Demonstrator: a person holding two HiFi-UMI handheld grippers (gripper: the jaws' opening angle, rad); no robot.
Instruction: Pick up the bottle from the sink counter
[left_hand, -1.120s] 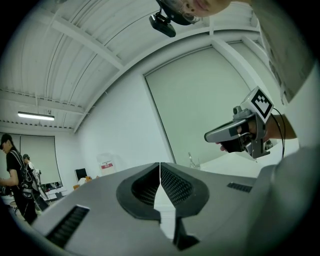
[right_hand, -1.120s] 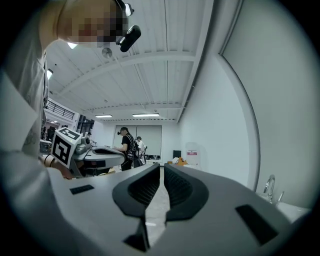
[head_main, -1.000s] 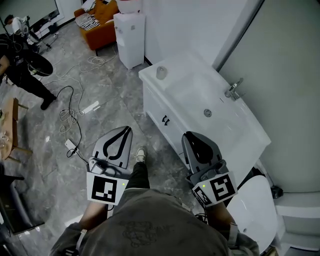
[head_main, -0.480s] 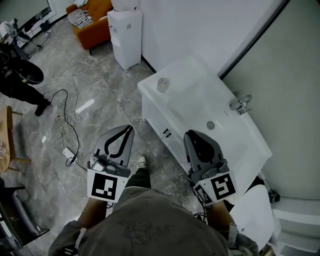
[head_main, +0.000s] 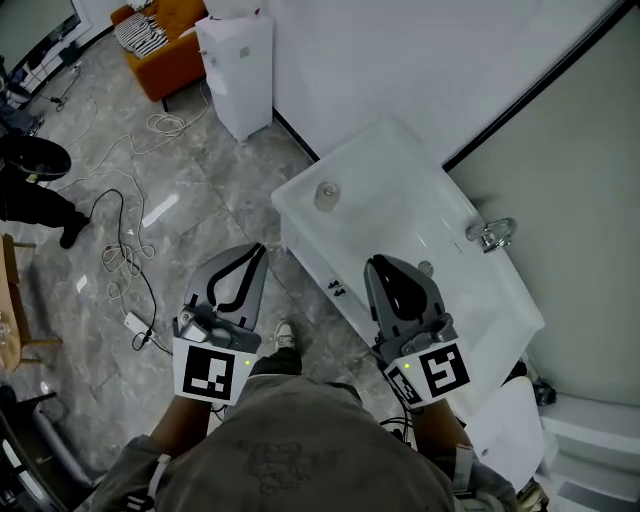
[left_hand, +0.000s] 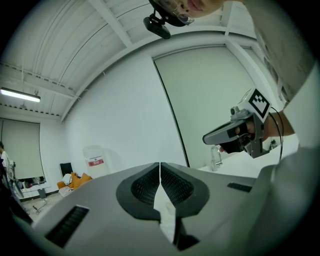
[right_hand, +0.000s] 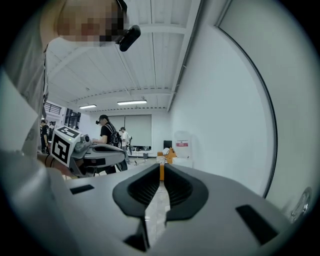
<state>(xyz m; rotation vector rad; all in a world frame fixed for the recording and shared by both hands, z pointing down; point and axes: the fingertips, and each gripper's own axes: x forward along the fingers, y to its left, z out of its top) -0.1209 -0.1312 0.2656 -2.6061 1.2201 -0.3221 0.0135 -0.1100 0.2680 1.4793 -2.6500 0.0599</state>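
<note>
Small translucent bottle on glossy white counter, grey marbled floor

No legible txt anywhere. Red label on white cabinet: too small to read. Left marker square & right marker square: b/w pattern only, no letters or nos.

The room is bright, lit by long ceiling lights far past the right tongs and a lamp strip high to the left of the left tongs. The white tabletop ahead of both tongs looks pale and shiny, with soft shadows. Both gripper views bend round at the edges with black corners, and the tongs look blurry up close.
</note>
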